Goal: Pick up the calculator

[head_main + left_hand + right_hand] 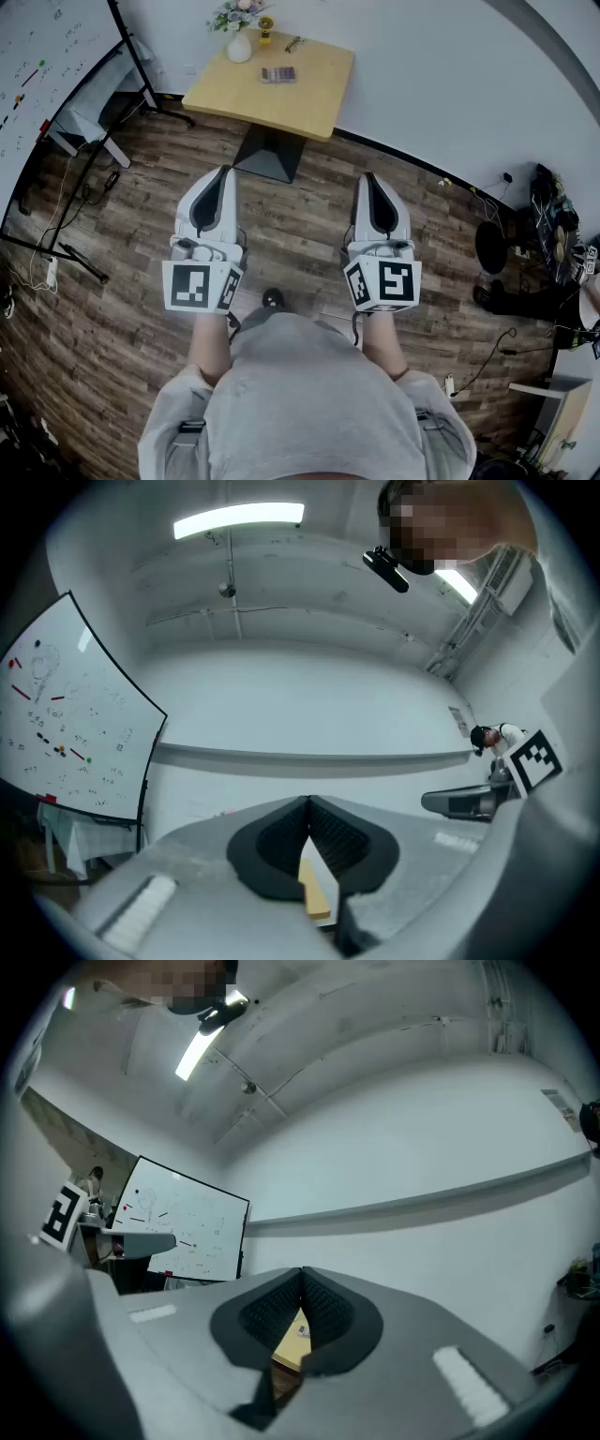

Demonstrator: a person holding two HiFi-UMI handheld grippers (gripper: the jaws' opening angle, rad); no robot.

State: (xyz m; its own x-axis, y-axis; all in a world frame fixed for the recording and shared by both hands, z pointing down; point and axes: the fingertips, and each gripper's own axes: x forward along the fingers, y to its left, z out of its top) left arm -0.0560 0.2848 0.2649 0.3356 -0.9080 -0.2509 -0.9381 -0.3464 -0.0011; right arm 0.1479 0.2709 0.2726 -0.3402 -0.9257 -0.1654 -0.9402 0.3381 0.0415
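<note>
The calculator [278, 74] lies flat on a small wooden table [309, 94] against the far wall, well ahead of both grippers. My left gripper [223, 172] and my right gripper [367, 177] are held side by side over the floor, pointing toward the table, both shut and empty. In the left gripper view the black pads [328, 841] meet, and a sliver of the table [316, 892] shows below them. Beneath the closed pads [323, 1312] in the right gripper view, the table [286, 1344] shows with the calculator [303, 1331] as a tiny speck.
A white vase of flowers [239, 42], a small yellow object [266, 28] and glasses [293, 43] share the tabletop. A whiteboard on a black stand [47, 66] is at the left, with cables on the wood floor. Dark equipment [553, 225] sits at the right.
</note>
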